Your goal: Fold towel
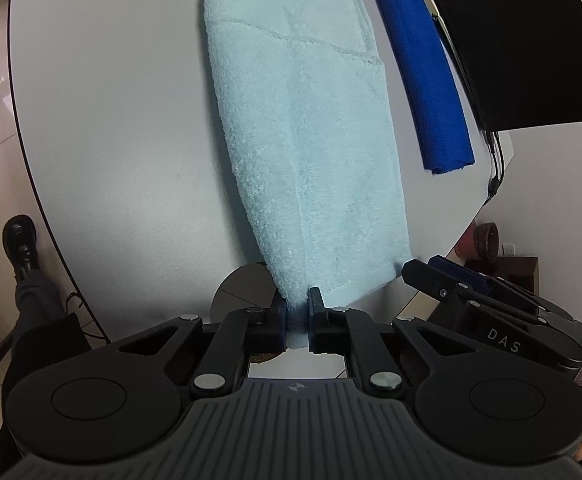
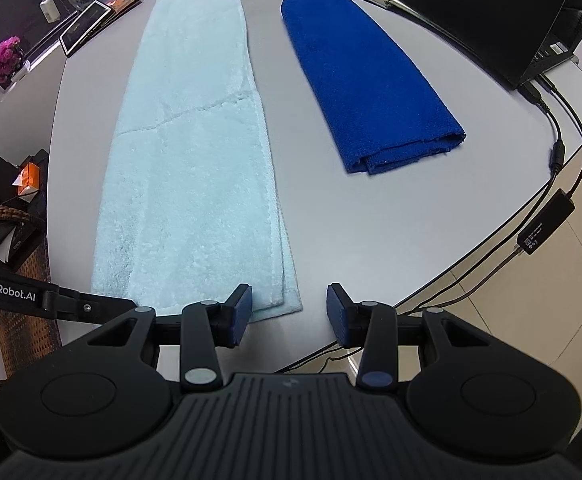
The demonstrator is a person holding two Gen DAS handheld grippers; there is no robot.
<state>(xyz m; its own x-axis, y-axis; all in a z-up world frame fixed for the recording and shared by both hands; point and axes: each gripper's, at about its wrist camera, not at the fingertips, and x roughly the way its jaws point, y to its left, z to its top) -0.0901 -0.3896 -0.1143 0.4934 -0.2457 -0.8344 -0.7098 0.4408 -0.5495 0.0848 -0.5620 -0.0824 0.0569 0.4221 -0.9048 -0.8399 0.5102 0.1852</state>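
A light blue towel (image 1: 307,128) lies folded lengthwise in a long strip on the grey table (image 1: 111,120). My left gripper (image 1: 298,312) is shut on the towel's near left corner at the table edge. In the right wrist view the same towel (image 2: 195,168) stretches away from me. My right gripper (image 2: 289,312) is open and empty, just right of the towel's near right corner, low over the table. It shows in the left wrist view (image 1: 431,270) beside that corner.
A folded dark blue towel (image 2: 367,80) lies right of the light one. A black laptop (image 2: 491,12) with cables (image 2: 555,152) stands at the far right. A tablet (image 2: 85,28), mug and flowers (image 2: 5,58) sit at the far left.
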